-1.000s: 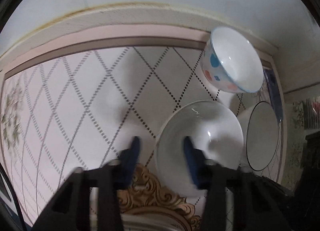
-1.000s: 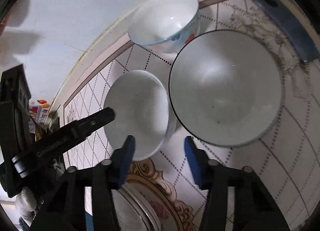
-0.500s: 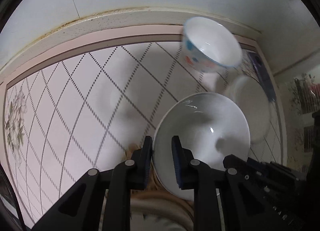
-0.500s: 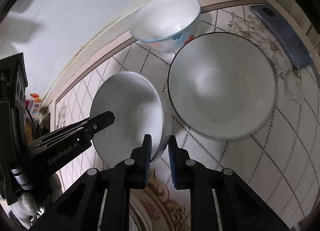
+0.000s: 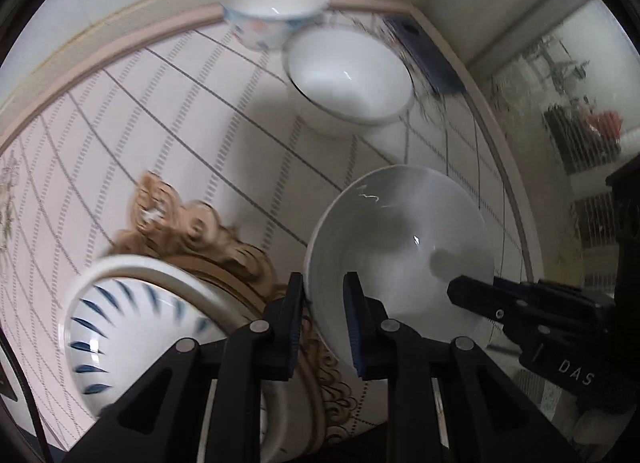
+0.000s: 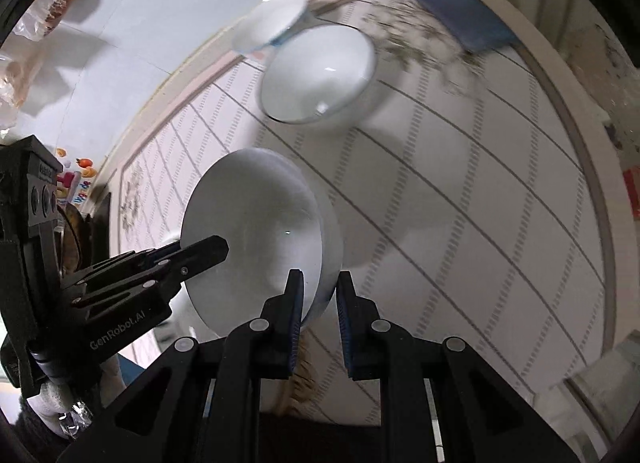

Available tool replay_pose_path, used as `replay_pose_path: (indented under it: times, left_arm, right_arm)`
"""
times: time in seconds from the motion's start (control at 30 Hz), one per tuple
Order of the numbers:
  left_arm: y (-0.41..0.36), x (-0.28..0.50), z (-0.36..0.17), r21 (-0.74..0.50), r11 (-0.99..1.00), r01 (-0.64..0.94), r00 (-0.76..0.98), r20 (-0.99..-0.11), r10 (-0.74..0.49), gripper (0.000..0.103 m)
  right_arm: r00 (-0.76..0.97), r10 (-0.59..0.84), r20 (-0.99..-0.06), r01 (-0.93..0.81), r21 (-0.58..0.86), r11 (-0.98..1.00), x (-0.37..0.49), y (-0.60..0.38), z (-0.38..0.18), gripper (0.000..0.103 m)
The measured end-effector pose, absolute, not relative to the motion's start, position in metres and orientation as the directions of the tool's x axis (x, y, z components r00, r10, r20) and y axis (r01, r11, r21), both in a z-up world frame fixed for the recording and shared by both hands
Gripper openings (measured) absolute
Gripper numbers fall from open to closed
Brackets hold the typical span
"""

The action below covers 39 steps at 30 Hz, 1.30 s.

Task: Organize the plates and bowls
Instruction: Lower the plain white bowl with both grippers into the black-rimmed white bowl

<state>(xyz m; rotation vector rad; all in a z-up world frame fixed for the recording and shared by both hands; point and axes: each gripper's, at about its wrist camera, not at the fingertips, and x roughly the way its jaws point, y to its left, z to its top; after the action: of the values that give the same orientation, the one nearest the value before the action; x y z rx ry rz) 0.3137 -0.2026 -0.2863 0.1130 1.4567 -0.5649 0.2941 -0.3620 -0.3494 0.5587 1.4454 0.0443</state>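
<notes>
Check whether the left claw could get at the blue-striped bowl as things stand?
Probably not yet: the left claw is shut on the white bowl's rim, shared with the right claw. The blue-striped bowl sits uncovered beside it.

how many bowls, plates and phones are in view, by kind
bowls: 4 (held white bowl, dark-rimmed bowl, dotted bowl, blue-striped bowl)
plates: 1 (white plate)
phones: 1 (blue phone)
total: 6
</notes>
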Motion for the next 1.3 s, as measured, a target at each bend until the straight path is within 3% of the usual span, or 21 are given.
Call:
replay_pose_path:
  times: [0.37,1.0,1.3]
  left_arm:
    - [-0.241,0.303,-0.319,-0.214,0.853,0.476,-0.020,-0.972,-0.232,0.017]
    - [-0.254,0.306,-0.322,-0.167,0.853,0.494,-0.006,-0.982,-0.188,0.017]
    - [-0.251,0.313,-0.290,-0.160,0.849,0.504,0.033,-0.978,-0.204,0.018]
  right_arm:
    - [0.109,0.366,-0.924,0.358,0.380,0.853,0.257,-0.397,-0.391,0.018]
    - [0.085,0.403,-0.911,0.363,0.405,0.839,0.254,-0.417,-0.400,0.018]
    - [0.068,0.429,-0.901,0.326,0.426,0.844,0.264,-0.431,-0.379,0.018]
